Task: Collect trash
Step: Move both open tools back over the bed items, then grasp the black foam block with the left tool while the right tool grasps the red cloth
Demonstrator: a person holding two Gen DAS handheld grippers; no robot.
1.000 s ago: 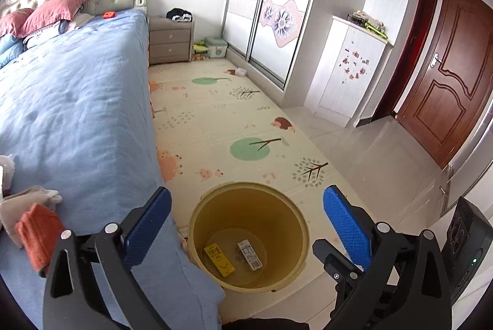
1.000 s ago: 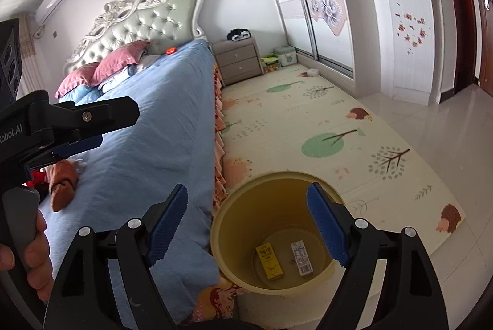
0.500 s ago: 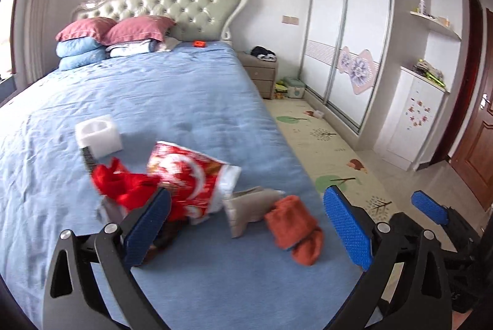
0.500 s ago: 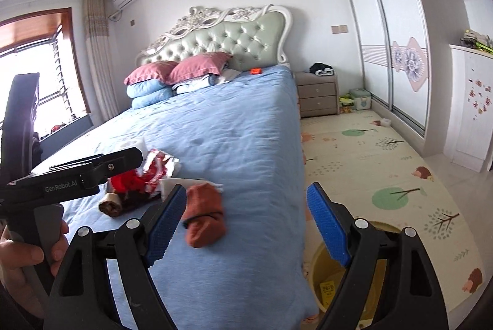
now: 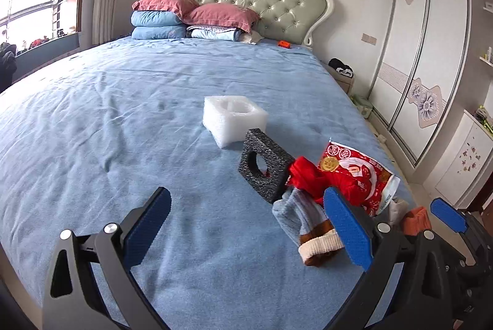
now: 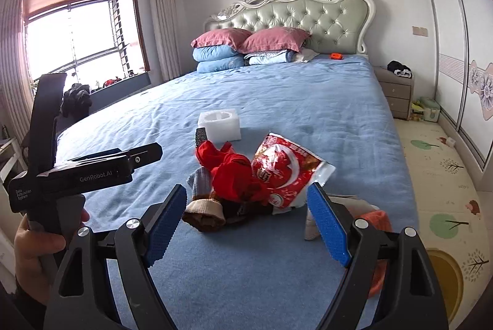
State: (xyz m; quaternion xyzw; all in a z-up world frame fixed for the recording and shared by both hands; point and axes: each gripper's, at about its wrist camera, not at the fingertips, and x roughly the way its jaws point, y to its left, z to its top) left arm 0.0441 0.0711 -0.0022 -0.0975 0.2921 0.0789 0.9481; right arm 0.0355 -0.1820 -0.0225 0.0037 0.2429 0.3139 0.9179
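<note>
On the blue bed [image 5: 123,120] lie a white foam block [image 5: 235,120], a black foam piece with a hole [image 5: 264,165], a red snack bag [image 5: 360,173], a red cloth [image 5: 303,176] and socks [image 5: 311,228]. My left gripper [image 5: 249,225] is open and empty above the bed, just left of the pile. My right gripper [image 6: 249,222] is open and empty, with the red cloth [image 6: 234,176], the snack bag [image 6: 286,169] and a sock [image 6: 203,209] just beyond its fingertips. The white foam block [image 6: 219,125] lies farther back. The yellow bin [image 6: 446,277] stands on the floor at lower right.
Pillows [image 5: 197,17] and a padded headboard [image 5: 277,6] are at the bed's far end. An orange cloth [image 6: 374,220] lies at the bed's right edge. A nightstand [image 6: 397,89], wardrobe doors [image 5: 431,52] and a patterned play mat [image 6: 437,163] are to the right.
Both grippers have swung from over the yellow bin on the floor to over the bed, and now face the pile. Both stayed open and empty.
</note>
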